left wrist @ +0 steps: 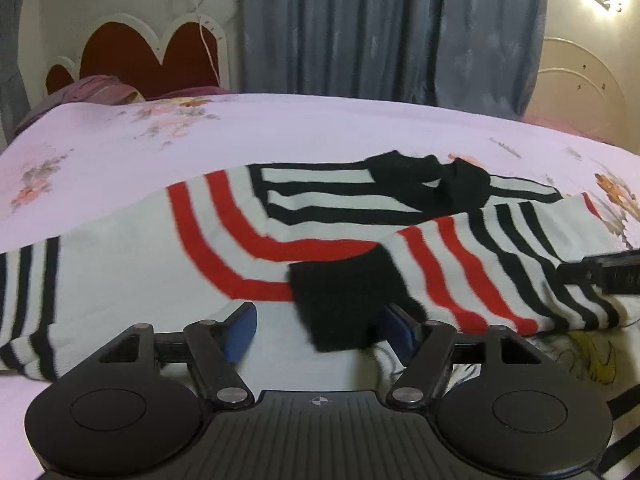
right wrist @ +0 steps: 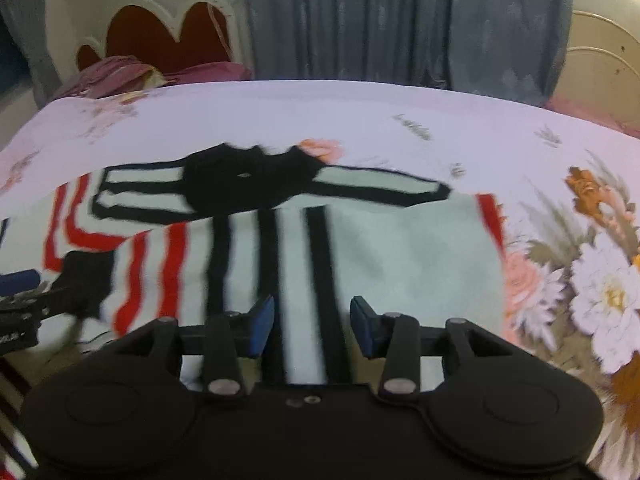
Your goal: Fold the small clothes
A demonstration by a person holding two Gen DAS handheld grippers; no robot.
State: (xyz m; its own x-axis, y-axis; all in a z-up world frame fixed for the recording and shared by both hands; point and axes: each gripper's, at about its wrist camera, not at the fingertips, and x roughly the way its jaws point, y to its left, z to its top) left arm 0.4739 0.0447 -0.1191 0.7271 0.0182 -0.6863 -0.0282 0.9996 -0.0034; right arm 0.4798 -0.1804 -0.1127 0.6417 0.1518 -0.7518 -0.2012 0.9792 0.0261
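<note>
Now both tongs (left wrist: 318,330) (right wrist: 312,326) gape over the sweater (left wrist: 132,276).

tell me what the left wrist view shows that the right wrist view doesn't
Only the left wrist view: the left claw open, the sweater's black cuff lying between its blue pads, and the sweater's left striped end.

Only the right wrist view: the right claw open over white fabric and a black stripe, and the big flower print on the bedsheet.

Both: the striped sweater flat on the bed, its black collar, grey curtains and the red headboard.
</note>
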